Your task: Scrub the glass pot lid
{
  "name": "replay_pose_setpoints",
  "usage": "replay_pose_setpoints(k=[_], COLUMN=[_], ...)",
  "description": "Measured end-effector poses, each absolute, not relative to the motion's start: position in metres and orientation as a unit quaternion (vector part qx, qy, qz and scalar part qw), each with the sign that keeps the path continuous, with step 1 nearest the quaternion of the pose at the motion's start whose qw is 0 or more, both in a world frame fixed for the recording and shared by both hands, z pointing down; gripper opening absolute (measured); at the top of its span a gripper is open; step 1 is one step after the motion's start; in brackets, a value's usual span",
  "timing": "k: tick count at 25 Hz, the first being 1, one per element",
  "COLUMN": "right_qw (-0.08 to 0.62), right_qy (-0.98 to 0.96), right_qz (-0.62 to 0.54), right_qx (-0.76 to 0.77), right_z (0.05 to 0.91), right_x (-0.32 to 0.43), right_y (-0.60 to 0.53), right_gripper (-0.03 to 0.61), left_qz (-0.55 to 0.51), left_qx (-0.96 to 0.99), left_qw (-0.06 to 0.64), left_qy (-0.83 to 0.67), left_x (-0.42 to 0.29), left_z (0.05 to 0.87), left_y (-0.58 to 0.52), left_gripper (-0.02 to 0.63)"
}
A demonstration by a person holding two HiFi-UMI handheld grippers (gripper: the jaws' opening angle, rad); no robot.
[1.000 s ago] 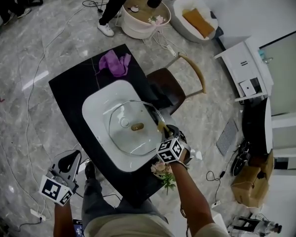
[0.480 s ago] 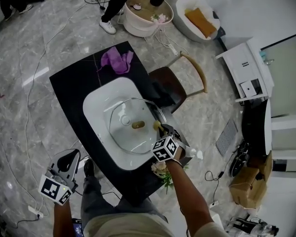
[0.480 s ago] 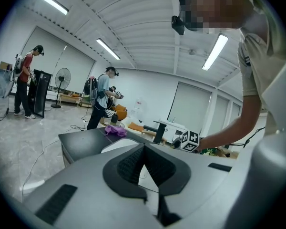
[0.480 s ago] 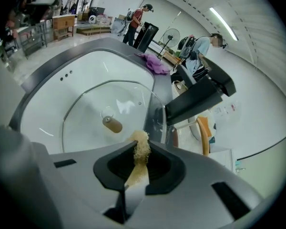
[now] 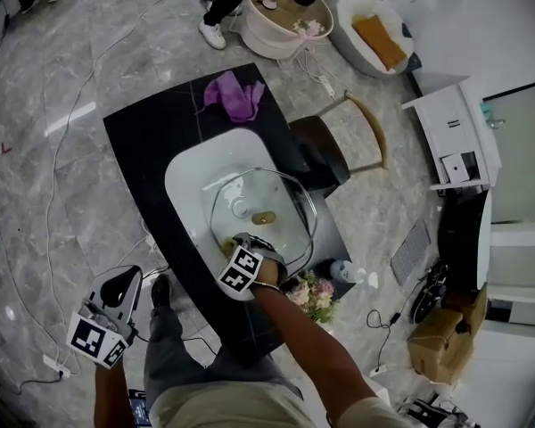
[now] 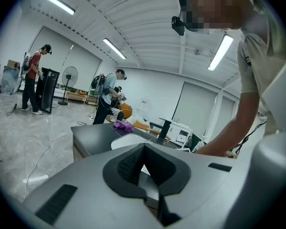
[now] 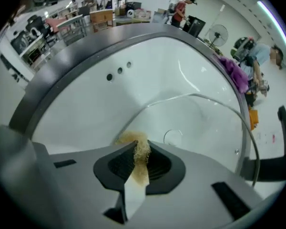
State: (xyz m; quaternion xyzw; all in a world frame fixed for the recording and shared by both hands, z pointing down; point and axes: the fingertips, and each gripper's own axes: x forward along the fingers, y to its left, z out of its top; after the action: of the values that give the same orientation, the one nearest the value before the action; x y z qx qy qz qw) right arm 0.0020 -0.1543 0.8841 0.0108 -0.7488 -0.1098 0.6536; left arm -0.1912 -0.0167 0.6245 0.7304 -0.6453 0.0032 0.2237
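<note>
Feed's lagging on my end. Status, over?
Left gripper shut, empty, held aside. Right gripper shut on scrubber, pressed at edge of glass lid in white basin. Nothing in the way.

a purple cloth (image 5: 236, 94) is laid at one end of the black table (image 5: 143, 150), and a wooden chair (image 5: 325, 154) is set just beside it.
</note>
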Motion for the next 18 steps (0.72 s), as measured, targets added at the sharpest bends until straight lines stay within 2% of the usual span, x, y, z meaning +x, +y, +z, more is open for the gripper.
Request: replay_pose_setpoints(k=[11,18], right_qw=[0.672,0.694], right_qy=[-0.731,-0.709], right_qz=[-0.117,-0.125], right_qx=[-0.017,-0.014], right_z=[0.882,0.879], right_x=[0.012,0.05], right_y=[-0.15,-0.171], right_gripper=[0.048,0.048], left_qz=[-0.005,-0.006], left_qx=[0.719,0.721], left_qw=[0.233,0.231], left_qy=[-0.655,-0.653], left_x=[-0.205,-0.203], left_z=[0.631,0.629], left_y=[-0.002,-0.007], left_gripper=[0.015,0.015])
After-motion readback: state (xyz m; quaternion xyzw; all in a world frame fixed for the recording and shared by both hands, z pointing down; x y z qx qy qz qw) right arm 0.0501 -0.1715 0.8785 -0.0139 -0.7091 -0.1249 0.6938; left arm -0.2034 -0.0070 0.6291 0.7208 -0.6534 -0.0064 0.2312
